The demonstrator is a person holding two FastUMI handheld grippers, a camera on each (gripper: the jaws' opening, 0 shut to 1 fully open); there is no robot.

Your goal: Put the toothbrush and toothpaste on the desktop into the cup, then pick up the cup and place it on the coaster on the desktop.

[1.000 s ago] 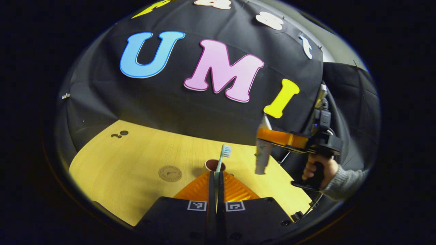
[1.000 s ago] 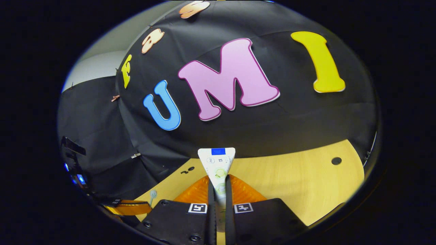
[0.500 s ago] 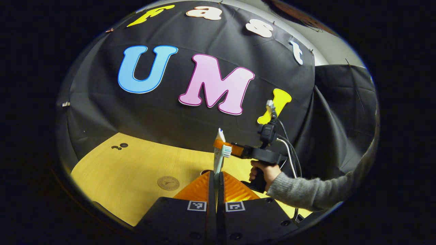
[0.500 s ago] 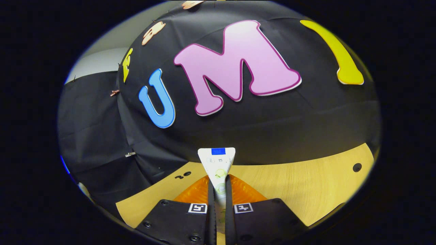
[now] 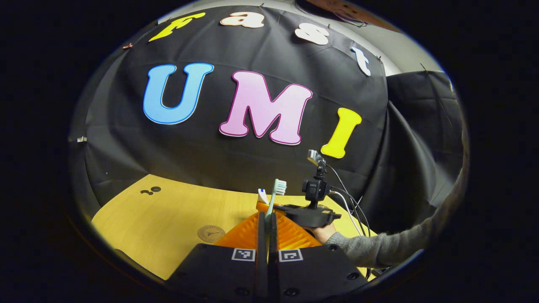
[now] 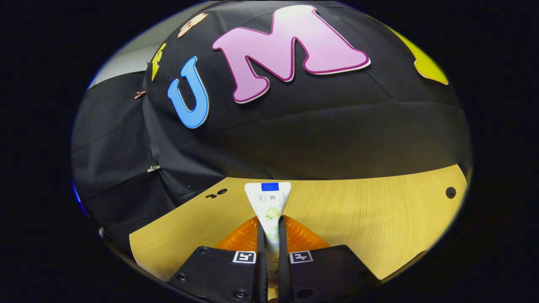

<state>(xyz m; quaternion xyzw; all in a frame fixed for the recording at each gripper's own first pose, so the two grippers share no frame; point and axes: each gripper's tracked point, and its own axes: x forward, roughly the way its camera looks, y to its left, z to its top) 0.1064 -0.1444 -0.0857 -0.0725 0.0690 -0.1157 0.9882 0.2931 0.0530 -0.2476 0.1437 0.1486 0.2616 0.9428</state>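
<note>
- Lowering the toothpaste into the cup looks like the step in hand; the right gripper is clamped on the tube, which stands upright with its crimped end up.
- Keep the tube vertical and release only once its bottom end is inside; the cup is hidden behind the left gripper.
- That gripper pinches the toothbrush, head up; hold it back till the right one clears.
- The coaster lies on the table, near left.
- Compared with a second ago, the right gripper has moved left and dropped low over the cup's place.
</note>
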